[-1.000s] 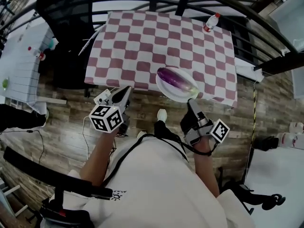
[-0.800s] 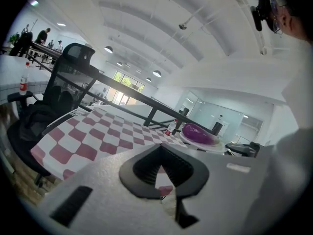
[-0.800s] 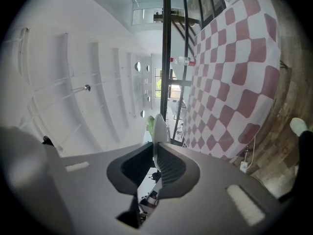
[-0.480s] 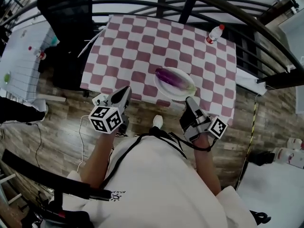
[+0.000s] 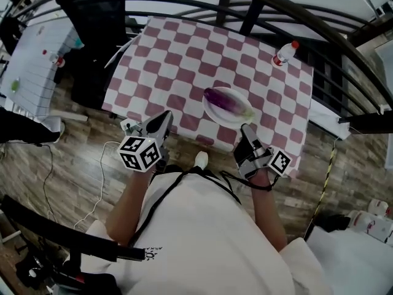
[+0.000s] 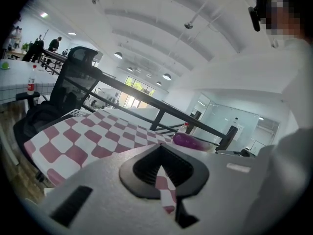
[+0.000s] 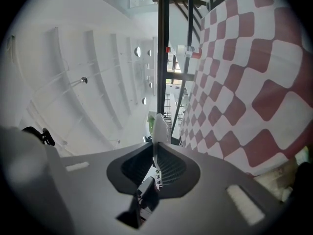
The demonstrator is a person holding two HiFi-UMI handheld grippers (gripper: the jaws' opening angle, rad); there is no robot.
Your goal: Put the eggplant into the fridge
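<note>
Your right gripper clamps the plate by its near rim, the eggplant lying crosswise just beyond; your left gripper, closed and empty, stands farther off.

The table lies bare left of the plate bearing the eggplant near its front edge. A bottle occupies its far right corner, a railing bars its back, and a chair crowds its far left.

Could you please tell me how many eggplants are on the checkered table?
1. The eggplant lies on the white plate, close to the near edge of the checkered table. The whole tabletop is in view, so none seems hidden.
</note>
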